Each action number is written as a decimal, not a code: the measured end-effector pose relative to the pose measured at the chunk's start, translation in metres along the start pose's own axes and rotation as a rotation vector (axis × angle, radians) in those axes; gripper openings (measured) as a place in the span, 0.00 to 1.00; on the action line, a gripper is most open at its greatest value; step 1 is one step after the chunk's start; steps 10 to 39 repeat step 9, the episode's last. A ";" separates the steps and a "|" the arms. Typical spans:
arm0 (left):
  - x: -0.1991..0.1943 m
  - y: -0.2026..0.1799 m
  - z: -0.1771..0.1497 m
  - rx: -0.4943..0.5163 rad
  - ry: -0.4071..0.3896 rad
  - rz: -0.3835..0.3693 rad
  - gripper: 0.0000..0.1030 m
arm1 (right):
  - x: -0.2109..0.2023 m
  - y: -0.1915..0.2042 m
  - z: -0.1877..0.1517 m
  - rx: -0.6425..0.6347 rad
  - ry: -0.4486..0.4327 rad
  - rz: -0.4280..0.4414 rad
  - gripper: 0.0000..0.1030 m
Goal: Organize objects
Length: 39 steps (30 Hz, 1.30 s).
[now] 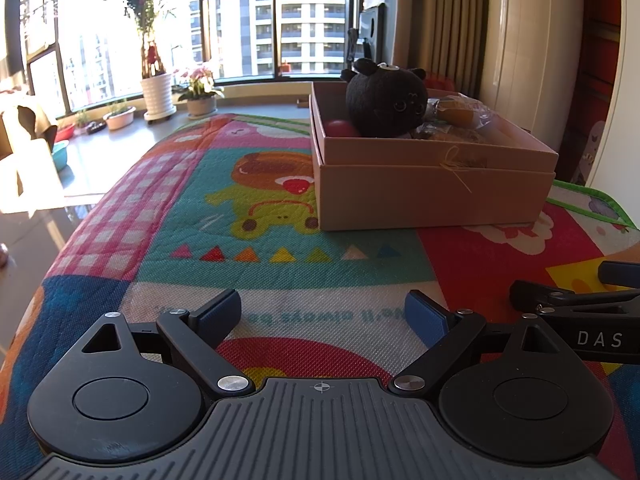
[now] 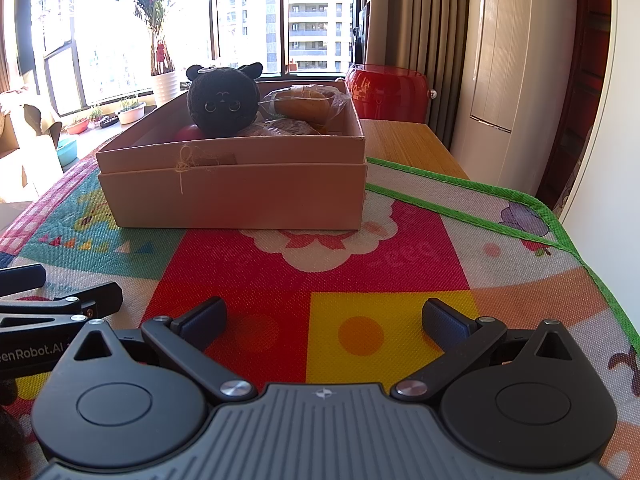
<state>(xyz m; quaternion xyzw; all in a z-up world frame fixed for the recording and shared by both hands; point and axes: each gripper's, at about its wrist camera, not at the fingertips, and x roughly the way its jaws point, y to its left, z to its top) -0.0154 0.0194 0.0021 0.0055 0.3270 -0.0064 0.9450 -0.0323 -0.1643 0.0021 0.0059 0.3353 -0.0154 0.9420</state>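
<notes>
A tan cardboard box stands on the colourful play mat. Inside it sit a black plush toy, a red ball and bagged bread. My left gripper hovers open over the mat well short of the box, nothing between its blue pads. My right gripper is also open and empty, in front of the box. Each gripper shows at the edge of the other's view.
A wooden table top extends right of the mat's green border. A red stool stands behind the box. Potted plants line the window sill, and curtains hang at the back right.
</notes>
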 end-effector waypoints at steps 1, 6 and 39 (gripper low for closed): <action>0.000 0.000 0.000 -0.001 0.000 -0.001 0.91 | 0.000 0.000 0.000 0.000 0.000 0.000 1.00; 0.000 0.000 0.000 -0.001 0.000 -0.001 0.91 | 0.000 0.000 0.000 0.000 0.000 0.000 1.00; 0.000 0.000 0.000 0.000 0.000 0.000 0.91 | 0.000 0.000 0.000 0.000 0.000 0.000 1.00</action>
